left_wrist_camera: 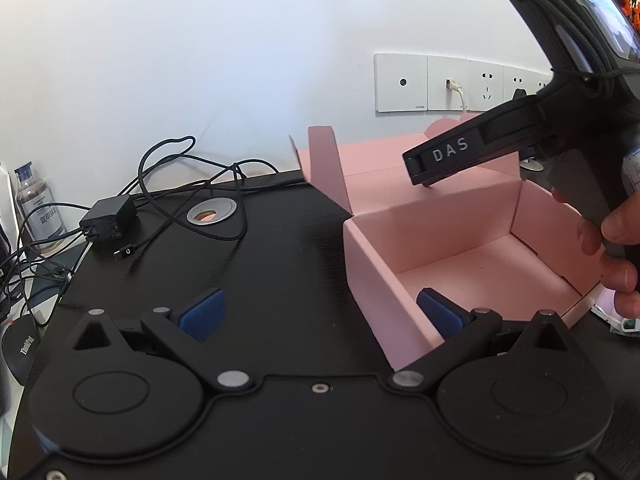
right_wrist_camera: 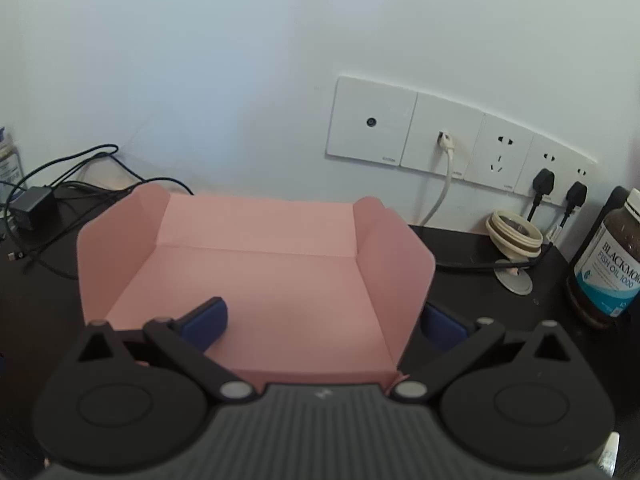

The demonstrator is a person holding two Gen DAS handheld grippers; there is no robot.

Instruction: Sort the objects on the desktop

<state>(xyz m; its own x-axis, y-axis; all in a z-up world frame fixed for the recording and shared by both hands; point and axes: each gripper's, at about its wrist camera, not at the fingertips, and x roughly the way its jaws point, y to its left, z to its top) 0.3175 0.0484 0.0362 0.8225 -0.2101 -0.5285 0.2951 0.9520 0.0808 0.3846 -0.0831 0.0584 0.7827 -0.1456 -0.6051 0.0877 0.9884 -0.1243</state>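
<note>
Left wrist view: left tool [left_wrist_camera: 320,316] hangs low over the black bench [left_wrist_camera: 260,280], its blue pads spread wide with nothing between them.
Left tool and box: the near corner of the pink box [left_wrist_camera: 384,280] sits between the pads; the right pad is inside the box, the left pad over bare bench.
Right tool seen from the left: right tool [left_wrist_camera: 420,168] is above the box, ahead and to the right, gripped by a hand [left_wrist_camera: 612,256]; its jaw state cannot be told from this side.
Right wrist view: right tool [right_wrist_camera: 324,322] has its pads wide apart and empty; the left pad is over the box floor, the right pad outside the right flap.
Box: open, flaps up, nothing visible inside it.
Things to sort, right: a fish-oil bottle [right_wrist_camera: 608,264] stands right of the right tool; a cream lid [right_wrist_camera: 514,234] lies further ahead, near the wall.
Things to sort, left: a charger [left_wrist_camera: 108,220] with tangled cables [left_wrist_camera: 192,200] lies ahead-left of the left tool; a clear bottle [left_wrist_camera: 38,208] is further left at the bench edge.
Wall: sockets [right_wrist_camera: 460,148] with plugs lie behind everything.
Risk one: either tool could catch a flap, since each straddles a box wall, and push the light box aside.
Risk two: lifting the charger may drag its cables and pull other items along.
Risk three: the tall fish-oil bottle could tip if pinched high or bumped.
</note>
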